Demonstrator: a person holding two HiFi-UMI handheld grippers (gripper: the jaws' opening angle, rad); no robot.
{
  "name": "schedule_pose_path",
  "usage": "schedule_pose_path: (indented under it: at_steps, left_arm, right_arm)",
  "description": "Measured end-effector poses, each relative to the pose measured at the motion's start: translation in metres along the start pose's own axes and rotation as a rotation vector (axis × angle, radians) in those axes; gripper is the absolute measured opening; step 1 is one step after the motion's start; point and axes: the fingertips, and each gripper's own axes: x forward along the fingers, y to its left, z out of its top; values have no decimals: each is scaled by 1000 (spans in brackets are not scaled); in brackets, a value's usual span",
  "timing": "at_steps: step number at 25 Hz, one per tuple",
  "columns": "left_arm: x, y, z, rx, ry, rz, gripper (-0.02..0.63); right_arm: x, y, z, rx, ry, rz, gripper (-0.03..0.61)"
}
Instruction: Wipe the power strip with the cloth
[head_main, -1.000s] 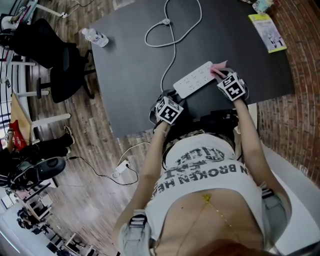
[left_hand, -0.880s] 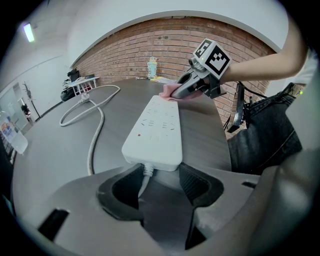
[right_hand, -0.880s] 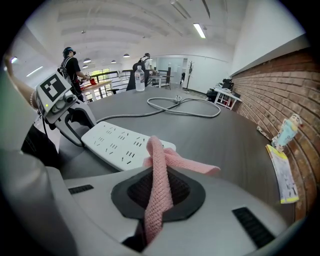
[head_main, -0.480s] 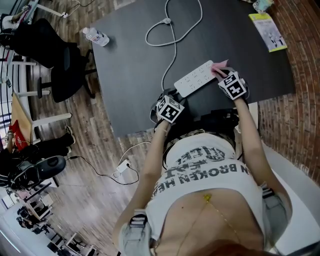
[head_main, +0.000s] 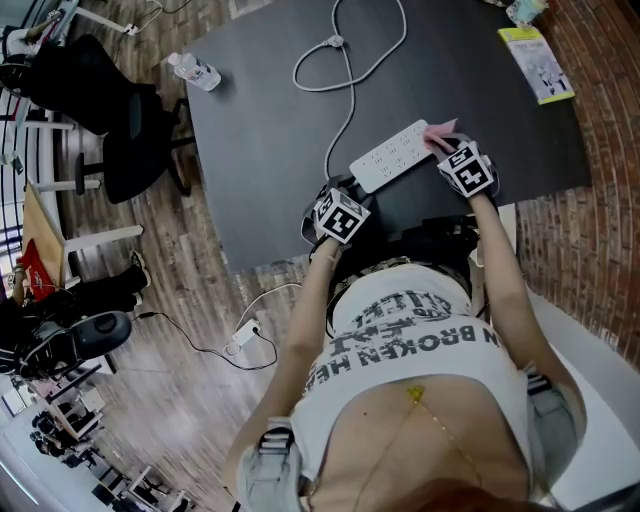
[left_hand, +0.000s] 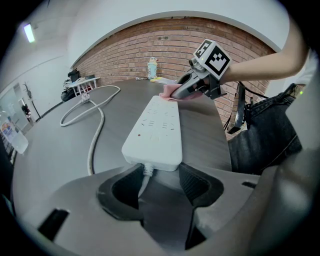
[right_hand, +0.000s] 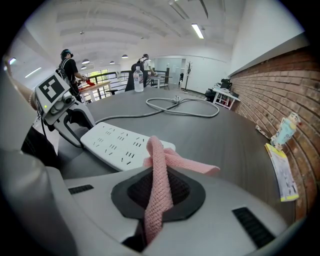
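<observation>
Ok, right gripper (right_hand: 159, 192) is clamped on the pink cloth (right_hand: 161, 155). A folded length of it sticks out of the jaws and lies at the end of the white power strip (right_hand: 115, 142) away from the cord. Left gripper (left_hand: 160, 172) is spread, with the jaws either side of the cord (left_hand: 95, 145) and the tips right at the strip's cord end. The strip lies flat near the front edge of the dark table (head_main: 260, 120), angled between both grippers.
</observation>
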Motion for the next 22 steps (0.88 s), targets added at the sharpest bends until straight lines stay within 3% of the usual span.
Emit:
schedule_pose_path:
  at_steps: [14, 22]
  left_arm:
    - [-10, -5, 4, 9, -10, -19, 225]
    - [-60, -9, 58, 36, -190, 1, 194]
  right_arm:
    - [-7, 5, 6, -18, -42, -6, 17]
    - [-62, 30, 64, -59, -244, 92, 17]
